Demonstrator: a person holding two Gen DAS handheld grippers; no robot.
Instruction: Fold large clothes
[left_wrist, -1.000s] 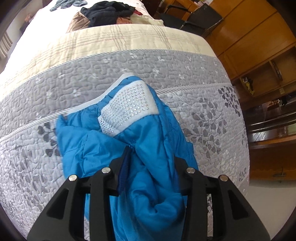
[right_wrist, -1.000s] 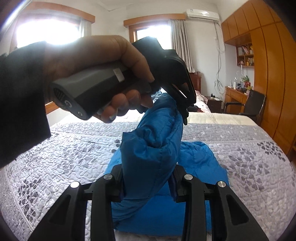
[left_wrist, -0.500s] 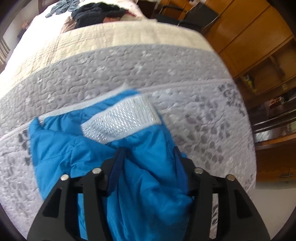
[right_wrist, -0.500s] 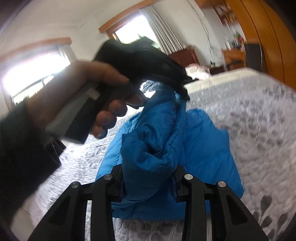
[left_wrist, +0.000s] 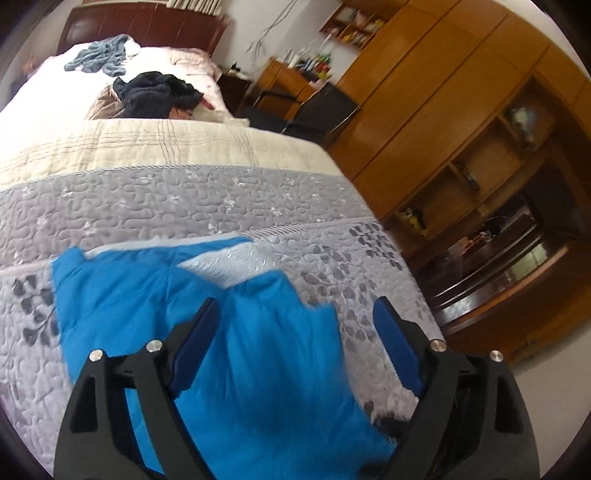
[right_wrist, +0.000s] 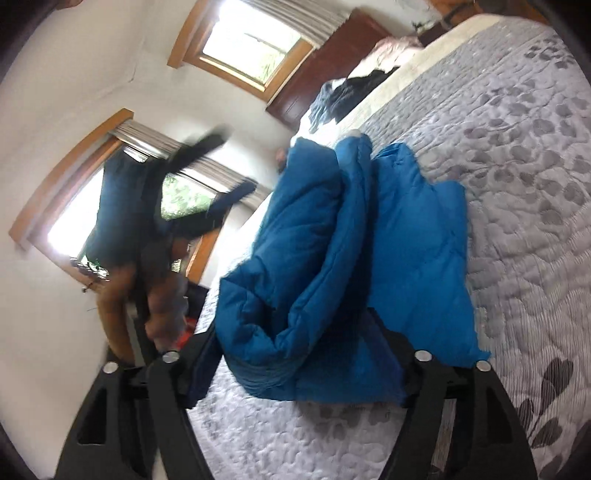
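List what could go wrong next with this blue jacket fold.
1. The left gripper is open above the blue jacket, so that side lies loose on the quilt and may puff back open.
2. In the right wrist view a thick roll of the jacket bulges between the right gripper's fingers; whether they clamp it is unclear, so it could unroll.
3. Both views are blurred, suggesting fast motion that may drag the jacket askew.

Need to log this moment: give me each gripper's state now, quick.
Left gripper: open, holding nothing, above the blue padded jacket.
Right gripper: open, jaws spread around a bunched jacket fold.
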